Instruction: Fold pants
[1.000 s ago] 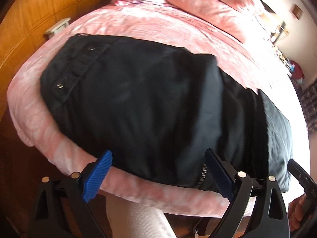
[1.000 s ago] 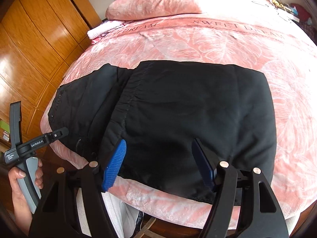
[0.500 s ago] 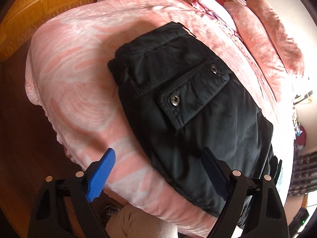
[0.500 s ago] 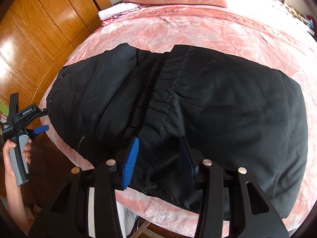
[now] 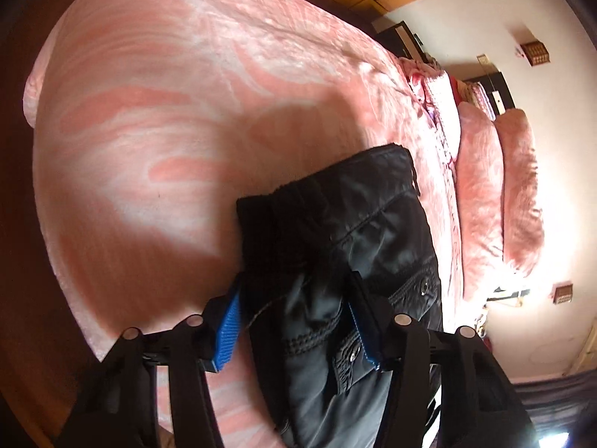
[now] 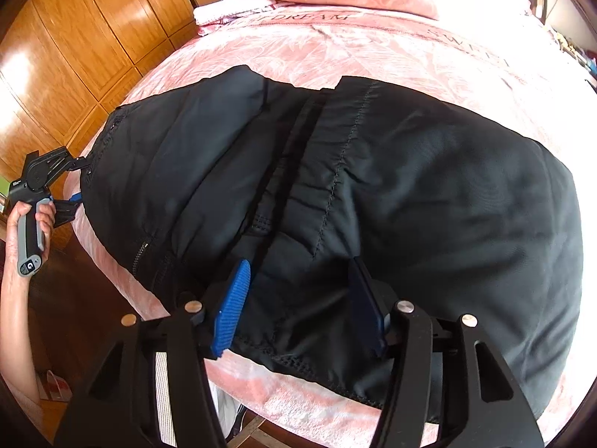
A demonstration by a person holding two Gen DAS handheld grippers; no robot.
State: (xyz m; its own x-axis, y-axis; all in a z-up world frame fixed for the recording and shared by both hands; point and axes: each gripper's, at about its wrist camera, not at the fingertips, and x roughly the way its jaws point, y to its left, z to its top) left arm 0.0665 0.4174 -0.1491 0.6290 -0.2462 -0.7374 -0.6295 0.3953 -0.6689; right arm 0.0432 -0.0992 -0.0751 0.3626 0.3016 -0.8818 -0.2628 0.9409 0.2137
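Black pants (image 6: 391,194) lie partly folded on the pink bedspread (image 6: 373,52), near the bed's front edge. My right gripper (image 6: 298,310) has its blue pads (image 6: 231,313) on either side of the near edge of the pants, with a gap between the pads. My left gripper (image 5: 294,324) straddles the waistband end of the pants (image 5: 335,246), with cloth between its blue pads (image 5: 229,323). The left gripper also shows in the right wrist view (image 6: 74,183), at the left end of the pants, held by a hand.
Pink pillows (image 5: 496,186) lie at the head of the bed. A wooden wardrobe (image 6: 74,48) stands at the left. Folded white cloth (image 6: 224,11) sits beside the pillows. The bed's front edge (image 6: 298,395) drops off just below the pants.
The left gripper has swung to the waistband end and narrowed around the cloth. The right gripper has moved in onto the near edge, and its pads stand slightly wider than half a second ago.
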